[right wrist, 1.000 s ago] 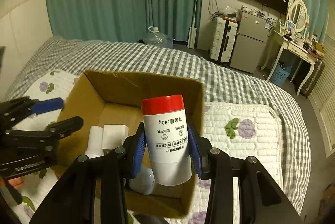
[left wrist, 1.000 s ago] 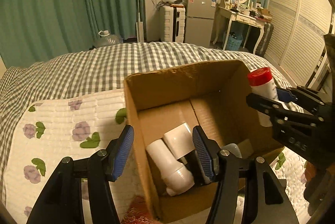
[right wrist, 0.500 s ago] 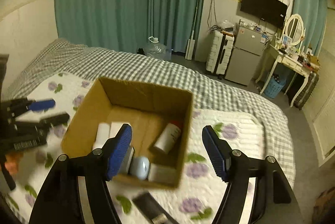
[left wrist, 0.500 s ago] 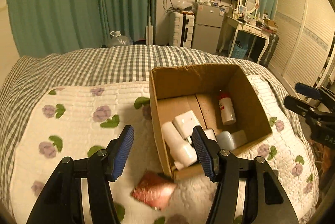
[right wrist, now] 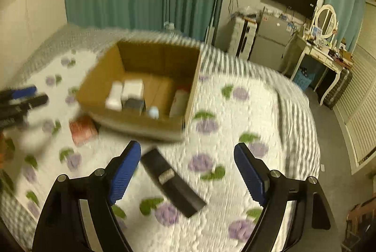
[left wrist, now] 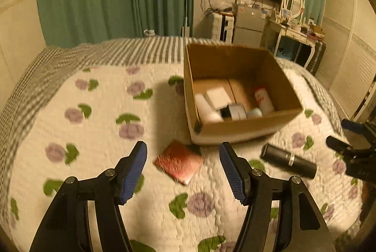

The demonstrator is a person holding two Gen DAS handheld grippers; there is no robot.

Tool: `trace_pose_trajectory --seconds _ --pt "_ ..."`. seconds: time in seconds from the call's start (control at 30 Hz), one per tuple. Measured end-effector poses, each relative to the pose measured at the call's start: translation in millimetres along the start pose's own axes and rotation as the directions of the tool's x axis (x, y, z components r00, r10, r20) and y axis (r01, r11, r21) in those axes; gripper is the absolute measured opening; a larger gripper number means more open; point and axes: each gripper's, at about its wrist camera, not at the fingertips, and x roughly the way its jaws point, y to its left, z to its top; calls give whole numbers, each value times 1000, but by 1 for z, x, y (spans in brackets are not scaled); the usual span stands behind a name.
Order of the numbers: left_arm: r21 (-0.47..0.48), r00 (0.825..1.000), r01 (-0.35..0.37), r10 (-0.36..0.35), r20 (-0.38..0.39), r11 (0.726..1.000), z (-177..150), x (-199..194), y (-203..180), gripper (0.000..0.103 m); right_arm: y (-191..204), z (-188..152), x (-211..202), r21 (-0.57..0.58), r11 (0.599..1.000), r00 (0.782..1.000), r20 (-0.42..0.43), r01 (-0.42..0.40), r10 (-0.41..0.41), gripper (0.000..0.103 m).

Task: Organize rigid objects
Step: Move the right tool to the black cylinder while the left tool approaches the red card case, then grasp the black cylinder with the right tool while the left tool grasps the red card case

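Seen over the spread-apart, empty left gripper (left wrist: 183, 168): a red packet (left wrist: 178, 162) flat on the floral quilt (left wrist: 98, 125), just in front of the cardboard box (left wrist: 237, 132). Held inside the box: a red-capped white bottle (left wrist: 264, 99), a white block (left wrist: 218, 96) and other pale containers. To the right, a black cylinder (left wrist: 288, 160) on the quilt, near the right gripper (left wrist: 345, 135) at the frame edge.

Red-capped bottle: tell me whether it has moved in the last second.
Yes. It left the right tongs, which now stand open, and lies inside the cardboard box by its right wall: red-capped bottle.
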Motion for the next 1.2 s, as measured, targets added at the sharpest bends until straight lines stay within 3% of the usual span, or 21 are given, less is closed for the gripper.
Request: trace_pose_trajectory --seconds 0.13,0.27,0.43,0.57,0.77,0.9,1.03,1.2 --pt "3 999 5 -5 -47 1000 -31 20 -5 67 6 -28 37 13 999 997 -68 -44 45 82" --pt "44 992 -6 12 -122 999 -56 49 -6 67 24 -49 75 -73 996 986 -160 -49 37 82" --pt "67 986 -21 32 -162 998 -62 69 1 67 37 -53 103 -172 985 982 -190 -11 -23 82" --pt "109 986 -8 26 -163 994 -58 73 4 67 42 -48 120 -183 983 980 -198 -18 -19 70" --pt "214 985 24 14 -175 977 -47 83 9 67 45 -46 108 -125 992 982 -190 -35 10 41" --pt "299 980 21 39 -193 954 -43 100 6 67 56 -39 93 -73 995 984 -167 -72 59 39" --pt "297 974 63 6 -225 953 -40 116 11 67 72 -30 83 -38 991 982 -146 -126 119 38" --pt "312 969 85 -6 -247 946 -38 134 13 68 87 -31 89 -51 988 978 -161 -144 135 38"
